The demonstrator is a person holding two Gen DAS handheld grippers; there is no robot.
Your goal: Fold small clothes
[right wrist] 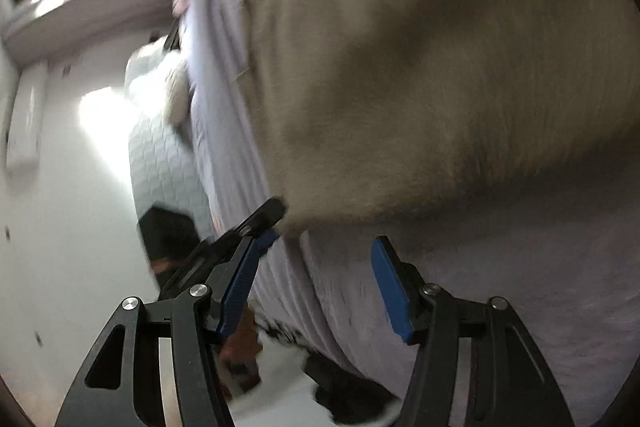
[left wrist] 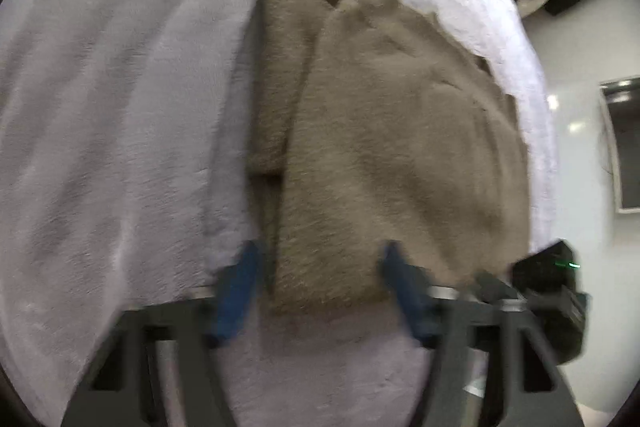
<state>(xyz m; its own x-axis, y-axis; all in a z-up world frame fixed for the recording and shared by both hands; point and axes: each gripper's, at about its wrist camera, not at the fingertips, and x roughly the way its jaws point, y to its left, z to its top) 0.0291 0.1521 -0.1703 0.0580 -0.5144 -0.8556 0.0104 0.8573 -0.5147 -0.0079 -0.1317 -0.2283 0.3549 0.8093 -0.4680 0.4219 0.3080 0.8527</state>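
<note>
We see a fuzzy tan garment (left wrist: 384,131) lying flat on a pale lilac bed cover (left wrist: 112,115), partly folded, with 1 sleeve (left wrist: 276,75) laid along its left side. Our left gripper (left wrist: 320,259) hangs over the garment's near hem, jaws apart, the hem's left corner between its 2 blue pads (left wrist: 236,291) without being pinched. Our right gripper (right wrist: 326,247) sits just short of the garment's edge, jaws wide with nothing between them, only bed cover beneath. Both views are blurred.
</note>
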